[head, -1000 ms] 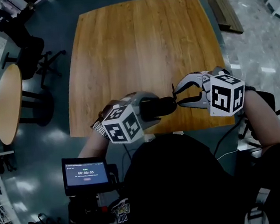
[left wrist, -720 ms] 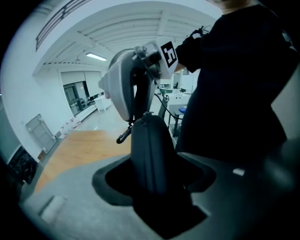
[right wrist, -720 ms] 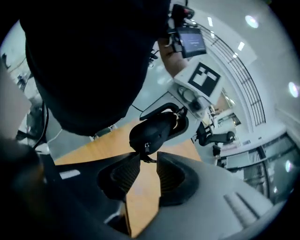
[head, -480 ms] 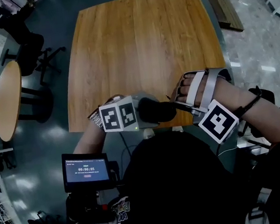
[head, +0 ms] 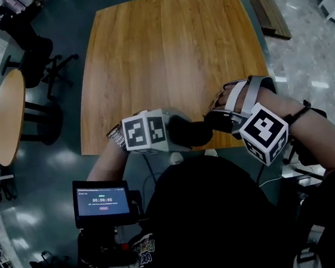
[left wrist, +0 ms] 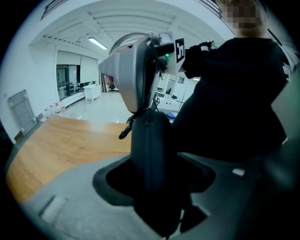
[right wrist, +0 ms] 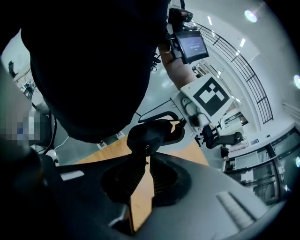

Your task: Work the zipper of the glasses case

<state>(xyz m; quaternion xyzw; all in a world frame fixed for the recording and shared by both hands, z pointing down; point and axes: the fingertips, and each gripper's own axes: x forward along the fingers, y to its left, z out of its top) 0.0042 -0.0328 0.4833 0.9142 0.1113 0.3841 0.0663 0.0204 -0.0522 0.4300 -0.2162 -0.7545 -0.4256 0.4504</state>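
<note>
A black zippered glasses case point(head: 190, 132) hangs over the near edge of the wooden table point(head: 165, 58). My left gripper point(head: 172, 133) is shut on the case's left end. In the left gripper view the case point(left wrist: 149, 150) stands on edge between the jaws, with a zipper pull point(left wrist: 124, 131) sticking out at its far end. My right gripper point(head: 212, 122) meets the case's right end. Its jaws have just been closing. In the right gripper view the right gripper point(right wrist: 146, 157) has its tips pinched together on the small zipper pull point(right wrist: 146, 148) just under the case point(right wrist: 152, 132).
A round side table point(head: 6, 118) and dark office chairs point(head: 32, 55) stand on the floor to the left. A wooden bench point(head: 264, 5) lies past the table's far right corner. A small screen point(head: 102, 202) sits at the person's chest.
The right gripper has rolled, so its marker cube swung from level with the case to below it. Its jaws, open a second ago, have closed at the case's right end. The left gripper turned slightly.
</note>
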